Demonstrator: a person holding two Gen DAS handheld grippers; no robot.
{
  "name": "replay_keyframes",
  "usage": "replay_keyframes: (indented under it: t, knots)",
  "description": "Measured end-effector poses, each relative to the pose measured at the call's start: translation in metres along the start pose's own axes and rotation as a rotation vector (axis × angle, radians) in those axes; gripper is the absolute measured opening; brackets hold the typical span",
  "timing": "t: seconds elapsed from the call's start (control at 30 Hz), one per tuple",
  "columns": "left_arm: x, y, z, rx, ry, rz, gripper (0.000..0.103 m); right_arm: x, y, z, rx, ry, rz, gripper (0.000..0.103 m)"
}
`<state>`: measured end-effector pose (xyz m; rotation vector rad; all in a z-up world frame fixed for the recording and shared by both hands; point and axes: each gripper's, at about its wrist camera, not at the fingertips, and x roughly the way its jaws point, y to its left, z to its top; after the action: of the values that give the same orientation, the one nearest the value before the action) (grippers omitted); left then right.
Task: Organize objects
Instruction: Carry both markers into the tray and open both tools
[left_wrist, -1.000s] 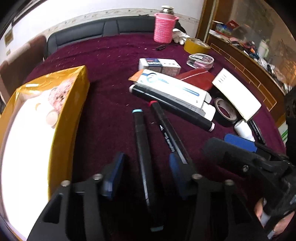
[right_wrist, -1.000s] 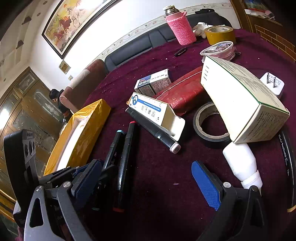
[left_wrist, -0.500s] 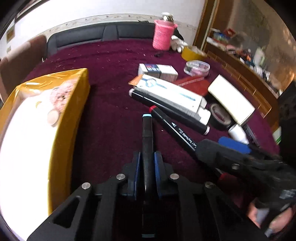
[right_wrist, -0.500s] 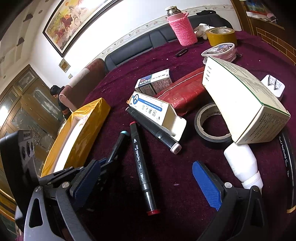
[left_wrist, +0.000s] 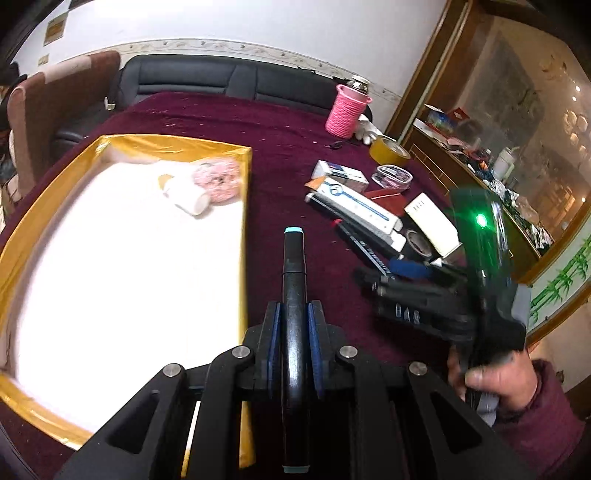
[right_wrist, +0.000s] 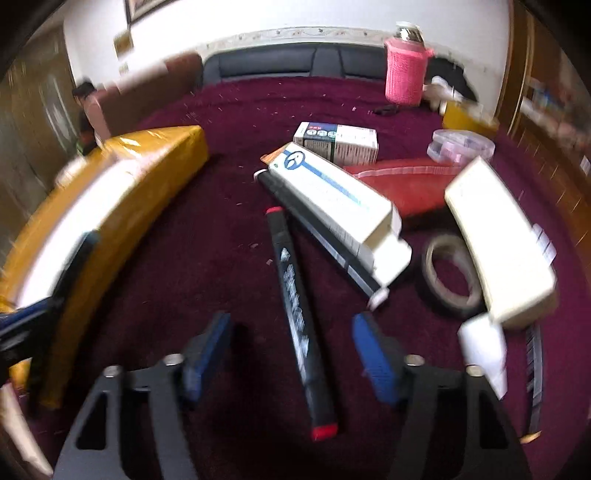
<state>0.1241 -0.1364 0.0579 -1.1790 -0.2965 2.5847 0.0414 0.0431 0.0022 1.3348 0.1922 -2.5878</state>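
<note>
Left claw (left_wrist: 294, 328) clamped mid-barrel on blue-capped marker (left_wrist: 293, 295). Right claw (right_wrist: 291, 354) closing, half-open, straddling red-capped marker (right_wrist: 299, 314): light, rigid, slippery; grip mid-barrel.

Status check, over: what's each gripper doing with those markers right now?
Left gripper shut on blue-capped marker. Right gripper jaws just closing, astride red-capped marker, not yet pressing. Long white box close beyond.

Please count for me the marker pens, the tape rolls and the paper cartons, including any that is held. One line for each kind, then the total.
Marker pens: 3 (blue-capped pen, red-capped pen, white-capped pen)
Tape rolls: 2 (black roll, yellow roll)
Paper cartons: 3 (small printed carton, long carton, large white carton)
Total: 8
</note>
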Motion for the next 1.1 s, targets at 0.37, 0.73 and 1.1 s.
replay_keyframes:
  t: [0.37, 0.73, 1.1]
  knots:
    - [-0.036, 0.024, -0.005, -0.015, -0.076, -0.02, 0.014, -0.01, 0.009, 0.005, 0.045, -0.022, 0.047, 0.016]
    - [-0.09, 0.062, 0.018, -0.071, -0.192, -0.022, 0.014, -0.079, 0.037, 0.024, 0.078, -0.144, 0.296, 0.017]
    - [-0.071, 0.109, 0.071, -0.046, -0.163, 0.118, 0.014, -0.043, 0.111, 0.08, 0.055, -0.042, 0.485, 0.017]
